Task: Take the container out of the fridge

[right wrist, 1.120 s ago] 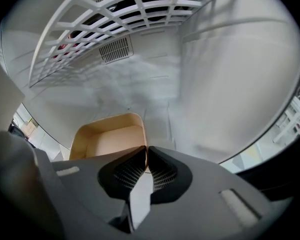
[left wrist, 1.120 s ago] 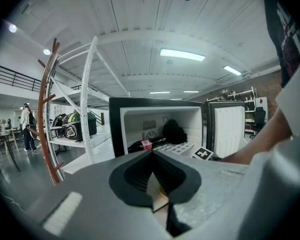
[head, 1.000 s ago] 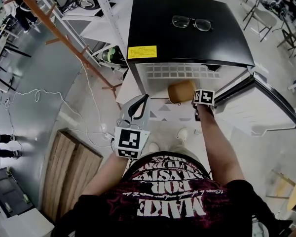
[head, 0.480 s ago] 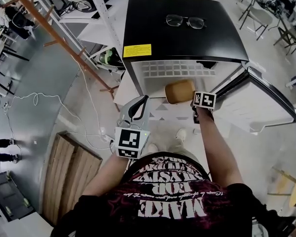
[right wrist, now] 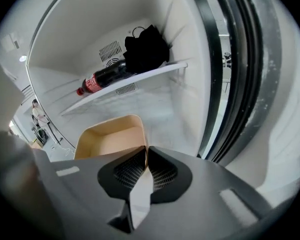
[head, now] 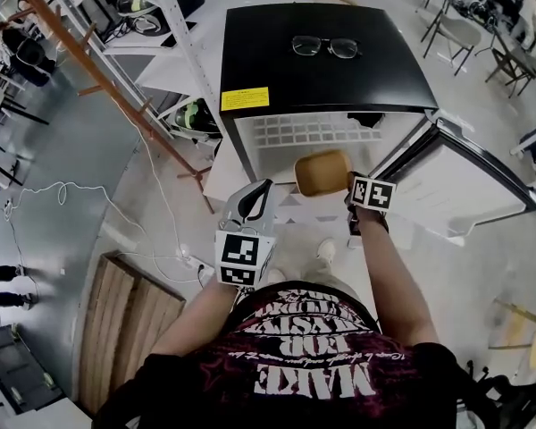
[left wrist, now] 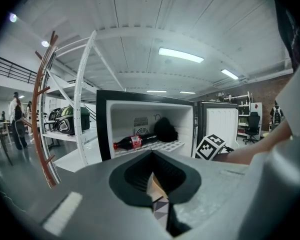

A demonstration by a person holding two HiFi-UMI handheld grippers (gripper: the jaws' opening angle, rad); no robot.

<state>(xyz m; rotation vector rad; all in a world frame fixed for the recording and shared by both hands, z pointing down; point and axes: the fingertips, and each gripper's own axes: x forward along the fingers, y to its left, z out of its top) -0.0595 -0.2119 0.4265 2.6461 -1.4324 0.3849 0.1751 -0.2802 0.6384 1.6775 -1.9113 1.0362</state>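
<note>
At the mouth of the open fridge (head: 322,70), the right gripper (right wrist: 145,156) pinches the rim of the tan container (right wrist: 110,141), which seems almost out; pulling it clear remains. The left gripper (left wrist: 152,181) hangs closed on nothing.

Pale glossy floor (head: 71,150), white shelving (head: 165,65), wooden pallet (head: 129,320), chairs (head: 460,34), ceiling strip lights (left wrist: 180,55)

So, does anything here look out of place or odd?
A dark crumpled cloth-like bundle sits on the white fridge shelf beside a red-labelled cola bottle lying on its side; thin-framed glasses lie on the black fridge top. Both look misplaced.
</note>
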